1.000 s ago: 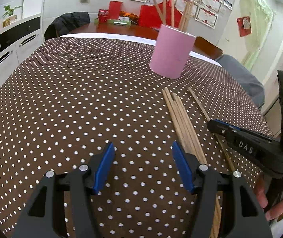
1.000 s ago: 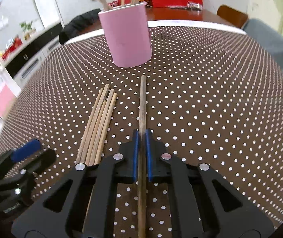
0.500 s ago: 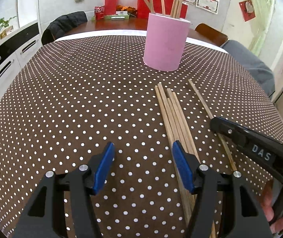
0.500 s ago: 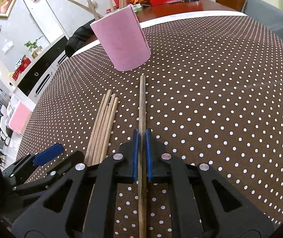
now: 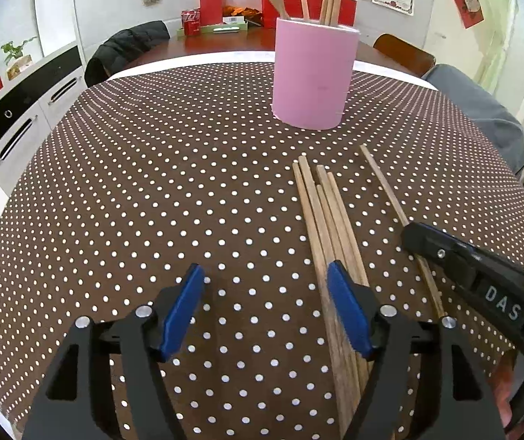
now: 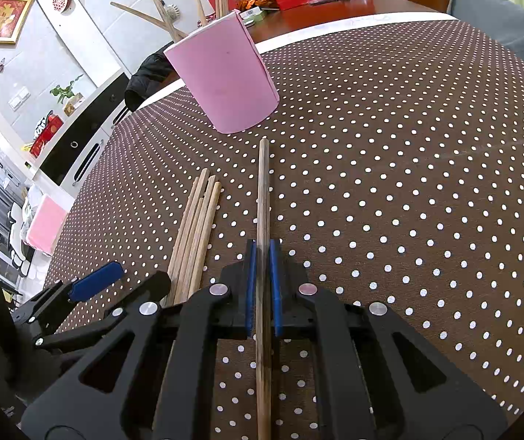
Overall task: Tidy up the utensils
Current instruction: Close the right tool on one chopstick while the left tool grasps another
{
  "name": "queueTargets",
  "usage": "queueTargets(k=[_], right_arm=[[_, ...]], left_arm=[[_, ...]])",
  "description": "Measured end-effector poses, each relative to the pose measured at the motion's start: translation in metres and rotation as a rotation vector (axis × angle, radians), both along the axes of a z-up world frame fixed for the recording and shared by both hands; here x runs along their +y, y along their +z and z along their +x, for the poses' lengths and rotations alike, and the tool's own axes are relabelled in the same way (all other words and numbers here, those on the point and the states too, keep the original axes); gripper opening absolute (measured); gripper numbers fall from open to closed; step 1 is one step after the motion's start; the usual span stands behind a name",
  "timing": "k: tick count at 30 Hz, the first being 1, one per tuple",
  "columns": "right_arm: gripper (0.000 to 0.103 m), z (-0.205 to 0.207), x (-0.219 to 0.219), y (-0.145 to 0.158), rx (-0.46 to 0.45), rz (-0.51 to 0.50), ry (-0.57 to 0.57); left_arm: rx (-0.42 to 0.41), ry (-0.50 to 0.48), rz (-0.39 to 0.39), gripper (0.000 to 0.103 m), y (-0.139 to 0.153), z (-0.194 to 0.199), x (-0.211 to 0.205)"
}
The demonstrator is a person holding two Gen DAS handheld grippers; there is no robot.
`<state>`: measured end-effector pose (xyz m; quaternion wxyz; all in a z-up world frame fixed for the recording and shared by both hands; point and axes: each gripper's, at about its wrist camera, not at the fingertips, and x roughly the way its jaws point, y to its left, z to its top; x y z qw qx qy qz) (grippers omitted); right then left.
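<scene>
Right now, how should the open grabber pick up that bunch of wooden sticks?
Probably one stick at a time. The bunch of wooden sticks lies flat, side by side, so the left gripper should come down from above at the near half, jaws straddling the outermost stick across its width.

Left hand-held gripper [image 5: 265,308] just widened, empty; right hand-held gripper [image 6: 261,286] clamped tight.

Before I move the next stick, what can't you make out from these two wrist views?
- Near ends of the loose chopsticks: left wrist view, hidden under the left gripper.
- Whether the held chopstick is clear of the tablecloth: undecidable in either view.
- Stick count in the pink cup: tops cut off by the frame edges.
- Right gripper: its handle is out of frame.
</scene>
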<state>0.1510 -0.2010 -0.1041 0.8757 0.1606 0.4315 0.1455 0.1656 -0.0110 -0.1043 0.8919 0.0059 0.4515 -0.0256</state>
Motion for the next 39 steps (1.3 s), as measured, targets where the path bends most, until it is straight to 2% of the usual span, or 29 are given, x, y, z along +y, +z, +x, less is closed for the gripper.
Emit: queueTargets(k=[8, 15, 21, 24, 31, 36, 39], right_arm=[[0.008, 0.0, -0.001, 0.0, 0.0, -0.005, 0.0], [0.008, 0.0, 0.006, 0.001, -0.003, -0.029, 0.0], [0.008, 0.001, 0.006, 0.001, -0.003, -0.034, 0.0], [0.008, 0.002, 0.008, 0.001, -0.004, -0.042, 0.001], [0.008, 0.002, 0.009, 0.0, -0.005, -0.043, 0.001], [0.008, 0.003, 0.009, 0.0, -0.005, -0.046, 0.001], [0.008, 0.003, 0.01, 0.0, -0.005, -0.047, 0.001]], left_arm=[[0.033, 0.022, 0.028, 0.077, 0.001, 0.007, 0.003], [0.094, 0.036, -0.026, 0.077, 0.0, 0.002, 0.009], [0.09, 0.028, -0.011, 0.077, -0.002, -0.001, 0.007], [0.079, 0.021, 0.026, 0.078, -0.001, 0.002, 0.001], [0.104, 0.018, 0.057, 0.078, 0.0, 0.003, -0.004], [0.135, 0.031, 0.026, 0.078, 0.0, -0.004, -0.002], [0.123, 0.015, 0.054, 0.078, 0.001, -0.006, -0.006]])
